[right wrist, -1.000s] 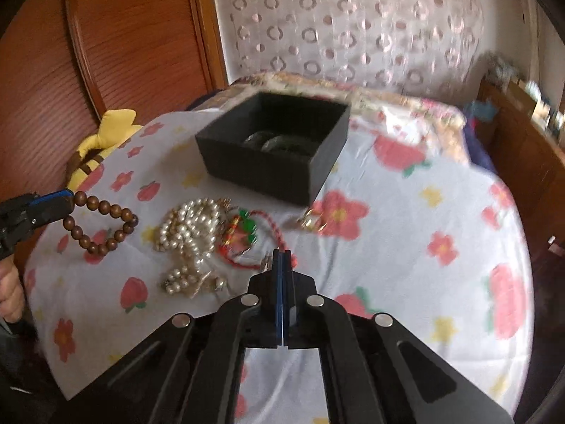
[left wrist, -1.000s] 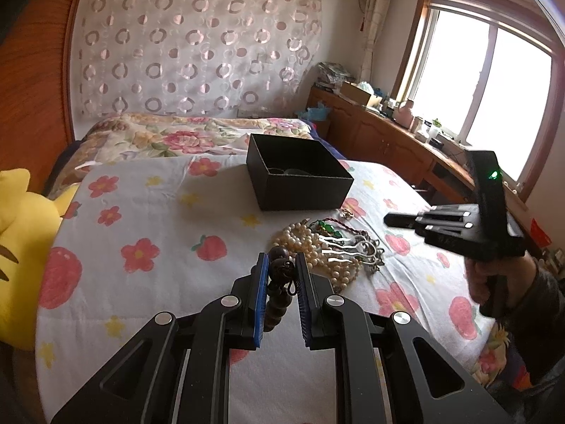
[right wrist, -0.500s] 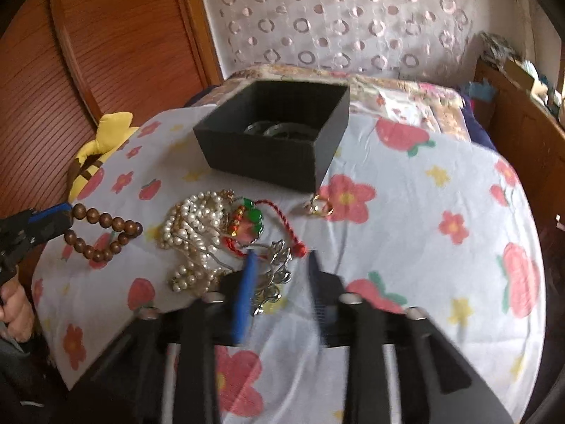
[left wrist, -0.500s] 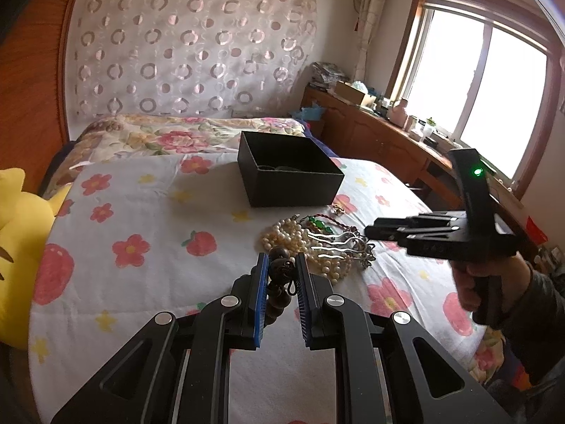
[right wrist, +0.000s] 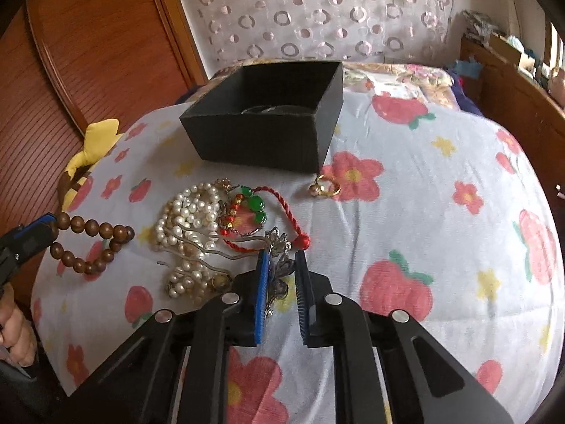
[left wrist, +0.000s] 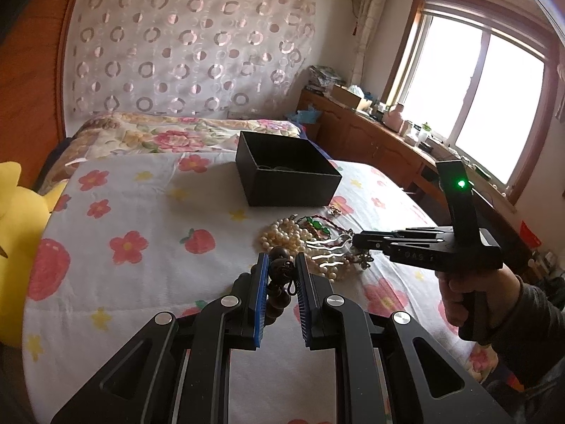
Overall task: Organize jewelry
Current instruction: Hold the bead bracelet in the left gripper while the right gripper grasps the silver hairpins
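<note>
The wooden bead bracelet (right wrist: pixel 88 243) is clamped between the pads of the left hand-held gripper (left wrist: pixel 280 275) and is held in the air, well short of the black box (right wrist: pixel 268 137). The right hand-held gripper (right wrist: pixel 280 275) is spread apart, its fingers straddling the ornamental head of a silver hairpin (right wrist: pixel 279 265) at the near edge of the jewelry pile, in front of the box. The pearl necklace (right wrist: pixel 187 219), a red cord with green stones (right wrist: pixel 254 208) and the hairpin prongs are tangled together, so a lift of the hairpin could probably drag neighbouring strands along or scatter them. The bracelet appears to be gripped by a few beads only and might slip if swung. A gold ring (right wrist: pixel 325 189) lies just beside the front wall of the box and could be knocked aside. Everything rests on a bed (right wrist: pixel 441 229) covered with a soft floral and strawberry sheet, likely to yield under pressure. Behind the box a patterned curtain (left wrist: pixel 183 42) is seen, with a window (left wrist: pixel 494 106) to its right.
</note>
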Available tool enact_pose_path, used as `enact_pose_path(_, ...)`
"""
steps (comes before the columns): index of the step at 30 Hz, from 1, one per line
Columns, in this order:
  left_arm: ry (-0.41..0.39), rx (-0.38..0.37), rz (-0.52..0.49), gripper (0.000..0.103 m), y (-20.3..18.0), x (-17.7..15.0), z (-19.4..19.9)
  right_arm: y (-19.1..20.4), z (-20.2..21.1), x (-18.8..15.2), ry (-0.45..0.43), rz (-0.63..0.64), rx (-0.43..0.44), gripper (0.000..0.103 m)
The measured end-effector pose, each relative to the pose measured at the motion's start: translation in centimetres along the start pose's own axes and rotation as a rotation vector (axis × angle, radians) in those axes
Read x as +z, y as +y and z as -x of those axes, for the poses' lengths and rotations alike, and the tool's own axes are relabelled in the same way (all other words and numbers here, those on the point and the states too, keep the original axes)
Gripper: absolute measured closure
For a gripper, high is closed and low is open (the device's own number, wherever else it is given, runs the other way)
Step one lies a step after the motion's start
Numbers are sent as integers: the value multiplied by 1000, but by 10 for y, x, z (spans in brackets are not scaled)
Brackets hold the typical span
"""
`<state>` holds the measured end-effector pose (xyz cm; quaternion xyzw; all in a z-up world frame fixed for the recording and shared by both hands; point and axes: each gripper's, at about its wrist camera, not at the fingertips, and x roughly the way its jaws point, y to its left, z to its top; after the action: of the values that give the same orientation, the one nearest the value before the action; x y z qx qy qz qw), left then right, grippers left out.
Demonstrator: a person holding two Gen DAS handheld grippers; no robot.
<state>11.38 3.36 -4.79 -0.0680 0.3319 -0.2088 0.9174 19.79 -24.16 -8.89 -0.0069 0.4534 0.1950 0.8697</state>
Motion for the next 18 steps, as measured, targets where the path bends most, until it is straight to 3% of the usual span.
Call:
enact_pose_path(4,-2,-3,2,89,1,0,0,5,11,5,-28,55,-41,88)
enact_pose_path(12,-11,1,-2,89,2,2,1,23,29,15,-75,338,-251,88)
enact_pose_path(18,-15,-1,-8,89,-2,7,0,4,38,23,-78,382,-316,88)
